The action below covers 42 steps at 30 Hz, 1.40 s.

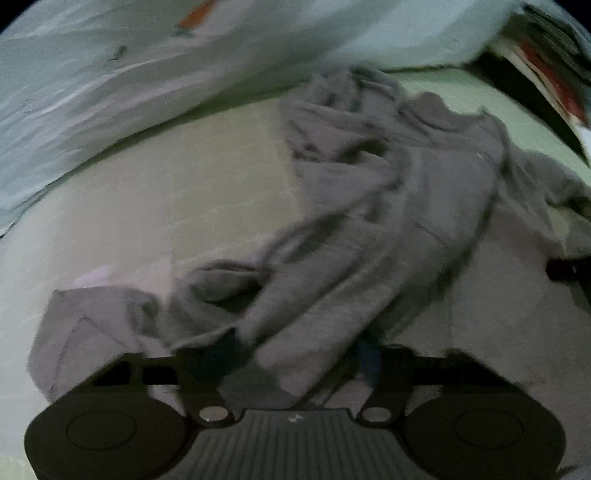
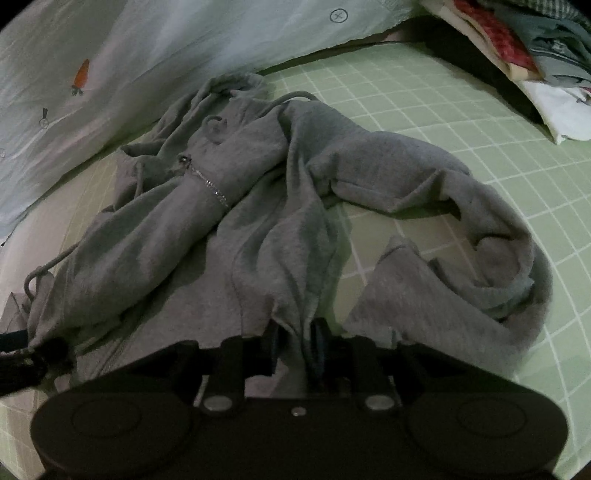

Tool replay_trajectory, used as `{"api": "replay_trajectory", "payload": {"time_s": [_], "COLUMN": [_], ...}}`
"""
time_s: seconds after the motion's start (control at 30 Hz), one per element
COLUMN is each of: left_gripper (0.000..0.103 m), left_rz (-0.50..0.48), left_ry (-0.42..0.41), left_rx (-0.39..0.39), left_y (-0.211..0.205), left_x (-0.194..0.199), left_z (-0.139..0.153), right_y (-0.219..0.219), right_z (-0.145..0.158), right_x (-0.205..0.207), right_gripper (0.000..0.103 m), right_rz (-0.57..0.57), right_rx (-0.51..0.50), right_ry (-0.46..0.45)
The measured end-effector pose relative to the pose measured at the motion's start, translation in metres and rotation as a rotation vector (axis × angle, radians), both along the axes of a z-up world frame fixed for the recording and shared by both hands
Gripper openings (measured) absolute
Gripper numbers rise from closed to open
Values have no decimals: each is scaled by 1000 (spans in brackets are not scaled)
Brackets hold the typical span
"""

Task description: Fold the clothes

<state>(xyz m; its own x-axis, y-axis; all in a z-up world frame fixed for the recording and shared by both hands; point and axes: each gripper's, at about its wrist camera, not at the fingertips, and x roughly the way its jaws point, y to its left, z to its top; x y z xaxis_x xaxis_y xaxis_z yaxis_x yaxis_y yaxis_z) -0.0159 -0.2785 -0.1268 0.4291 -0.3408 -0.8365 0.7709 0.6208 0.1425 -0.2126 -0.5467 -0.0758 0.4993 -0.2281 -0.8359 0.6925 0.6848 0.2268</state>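
Hoodie (image 2: 266, 206), grey, zip-front, lying crumpled on the green checked sheet (image 2: 461, 122), near the pale quilt (image 2: 155, 48) at the far side. Fabric looks like soft fleece jersey: limp, moderately heavy for a garment, not slippery and not fragile; judged to drape and bunch when lifted, so one pinch drags the rest along. Metal zip (image 2: 208, 181) runs across a twisted fold, and a drawstring (image 2: 295, 96) loops loose near the hood; both could snag. Right gripper (image 2: 297, 341) is pinched on a gathered ridge of cloth at the near edge, jaws narrow with fabric running between them. Left gripper (image 1: 295, 363) stands partly open with cloth lying between its fingers; left view is blurred, so whether the pads press on it I cannot tell. Best holds, in my judgement: hem corners or shoulder seams, two points well apart, to pull it flat before folding. Writing: none readable. Quilt carries a small carrot print (image 2: 81, 77) and a circled cross mark (image 2: 338, 15). Stack of folded clothes (image 2: 546, 55) at far right, no labels legible.
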Motion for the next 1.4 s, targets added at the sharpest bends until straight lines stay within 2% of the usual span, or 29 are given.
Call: {"api": "replay_trajectory", "payload": {"time_s": [0.03, 0.07, 0.13, 0.3, 0.4, 0.47, 0.63, 0.7, 0.73, 0.87, 0.9, 0.97, 1.1, 1.17, 1.27, 1.3, 1.4], "left_gripper": [30, 24, 20, 18, 17, 3, 4, 6, 7, 38, 41, 56, 72, 88, 91, 91, 91], "left_rz": [8, 18, 39, 76, 80, 104, 186, 181, 165, 76, 50, 6, -3, 3, -34, -36, -20], "left_ry": [-19, -40, -83, -191, -253, -352, -371, -331, -296, -112, -81, -32, 70, 126, 207, 220, 156], "left_rx": [-3, -12, -30, -86, -92, -66, -114, -151, -179, -263, -260, -227, -250, -282, -300, -285, -171], "left_y": [2, 4, 7, 10, 1, -8, -19, -26, -27, -30, -31, -30, -4, 14, 31, 33, 29], "left_x": [3, 7, 16, 47, 64, 84, 160, 177, 179, 165, 155, 133, 109, 102, 100, 101, 93], "left_z": [4, 11, 23, 60, 74, 83, 106, 113, 113, 96, 90, 75, 63, 59, 51, 45, 26], "right_y": [-1, -1, -2, -2, -3, -2, 4, 7, 8, 15, 16, 21, 21, 20, 22, 22, 18], "right_z": [0, 0, 0, -1, -1, -1, -1, -1, -1, -2, -2, -2, -3, -4, -6, -7, -8], "right_x": [-1, -1, 1, 6, 8, 10, 16, 18, 20, 22, 22, 27, 31, 33, 39, 41, 42], "right_gripper": [20, 21, 22, 25, 29, 30, 36, 38, 42, 52, 53, 55, 61, 65, 72, 73, 77], "right_rz": [-2, -6, -17, -51, -74, -90, -133, -149, -157, -206, -209, -207, -203, -187, -160, -153, -160], "right_rx": [3, 5, 10, 7, 7, 2, -25, -40, -49, -67, -73, -88, -80, -77, -92, -100, -93], "right_ry": [-2, -3, -4, 4, 7, 15, 33, 48, 58, 89, 93, 114, 137, 140, 161, 168, 164]}}
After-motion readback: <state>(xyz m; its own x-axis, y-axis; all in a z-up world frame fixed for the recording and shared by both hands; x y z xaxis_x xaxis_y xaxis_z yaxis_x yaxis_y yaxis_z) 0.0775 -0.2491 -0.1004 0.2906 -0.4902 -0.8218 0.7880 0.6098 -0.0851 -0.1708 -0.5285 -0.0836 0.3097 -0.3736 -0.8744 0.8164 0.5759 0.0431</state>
